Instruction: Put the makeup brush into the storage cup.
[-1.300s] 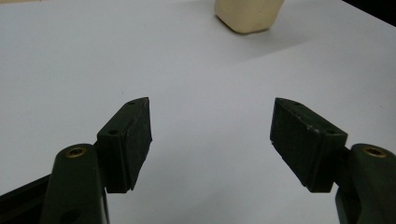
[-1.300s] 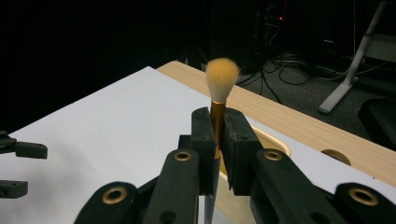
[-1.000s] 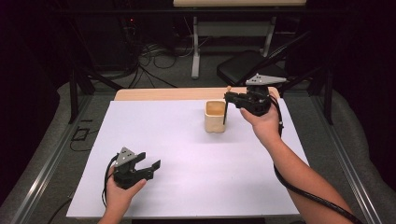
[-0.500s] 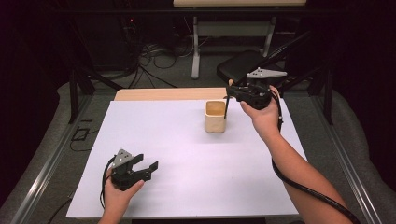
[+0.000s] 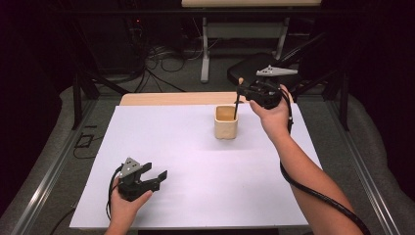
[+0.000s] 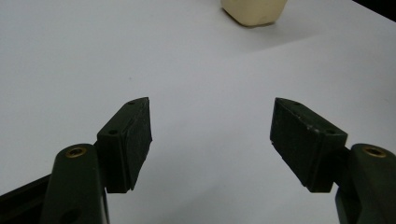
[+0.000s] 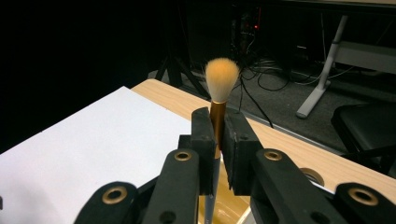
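At the far right of the worktop: the right gripper (image 5: 243, 93) is held in a raised hand just past the cup's far right side; its grey three-cornered plate sits on top; its cable trails back along the forearm toward the near edge

Right gripper fingers: together and clamped on the makeup brush (image 5: 238, 98); in the right gripper view the two black pads (image 7: 203, 135) press the copper-coloured ferrule from both sides

Makeup brush: upright, pale tuft uppermost (image 7: 221, 74); the dark handle runs down from the jaws into the mouth of the cup; whether its tip touches the bottom I cannot tell

Cup (image 5: 226, 122): a pale, cream-coloured square holder standing upright on the white sheet, right of the worktop's middle and nearer the far edge; in the left gripper view its base shows at the top edge (image 6: 254, 11)

Left gripper (image 5: 157, 177): near the front left corner of the worktop, low over the sheet, held in the person's left hand; well apart from the cup

Left gripper fingers: apart, with bare white sheet between the pads (image 6: 140, 135); nothing held

Worktop (image 5: 195, 196): a white sheet covers most of it; a strip of light wood shows along the far edge (image 5: 166, 99)
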`<state>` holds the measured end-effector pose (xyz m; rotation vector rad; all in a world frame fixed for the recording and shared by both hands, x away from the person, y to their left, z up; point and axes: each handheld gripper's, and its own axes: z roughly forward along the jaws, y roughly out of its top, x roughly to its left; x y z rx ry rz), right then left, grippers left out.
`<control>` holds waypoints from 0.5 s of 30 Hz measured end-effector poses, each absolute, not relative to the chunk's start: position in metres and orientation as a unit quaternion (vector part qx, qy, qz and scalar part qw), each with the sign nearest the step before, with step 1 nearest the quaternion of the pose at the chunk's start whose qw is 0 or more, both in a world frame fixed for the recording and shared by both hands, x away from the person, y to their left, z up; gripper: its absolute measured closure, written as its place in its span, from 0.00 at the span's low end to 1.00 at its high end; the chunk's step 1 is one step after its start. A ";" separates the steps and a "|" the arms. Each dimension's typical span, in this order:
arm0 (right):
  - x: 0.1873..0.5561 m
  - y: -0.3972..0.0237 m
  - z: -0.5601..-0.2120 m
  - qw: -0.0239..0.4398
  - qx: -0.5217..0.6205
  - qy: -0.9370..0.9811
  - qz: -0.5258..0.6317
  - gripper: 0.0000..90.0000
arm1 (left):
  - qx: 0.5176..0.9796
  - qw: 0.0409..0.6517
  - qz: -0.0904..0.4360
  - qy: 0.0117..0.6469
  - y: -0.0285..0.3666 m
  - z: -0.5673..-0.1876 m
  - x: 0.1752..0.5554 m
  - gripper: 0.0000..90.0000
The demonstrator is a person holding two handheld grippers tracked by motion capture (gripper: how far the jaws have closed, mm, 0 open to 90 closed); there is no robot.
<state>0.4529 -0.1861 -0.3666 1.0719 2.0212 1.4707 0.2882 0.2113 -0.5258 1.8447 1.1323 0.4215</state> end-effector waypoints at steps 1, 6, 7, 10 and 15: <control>0.454 -0.186 -0.367 0.209 0.388 0.725 0.529 0.93 | 0.746 0.452 0.170 0.459 0.211 -0.526 0.288 0.33; 0.458 -0.183 -0.367 0.214 0.392 0.725 0.524 0.93 | 0.746 0.452 0.169 0.459 0.211 -0.527 0.288 0.33; 0.459 -0.183 -0.367 0.216 0.393 0.724 0.524 0.93 | 0.746 0.452 0.169 0.458 0.211 -0.527 0.288 0.33; 0.460 -0.181 -0.368 0.217 0.396 0.723 0.523 0.93 | 0.747 0.452 0.169 0.458 0.211 -0.527 0.288 0.33; 0.462 -0.179 -0.369 0.221 0.395 0.725 0.519 0.93 | 0.747 0.451 0.169 0.459 0.212 -0.527 0.288 0.33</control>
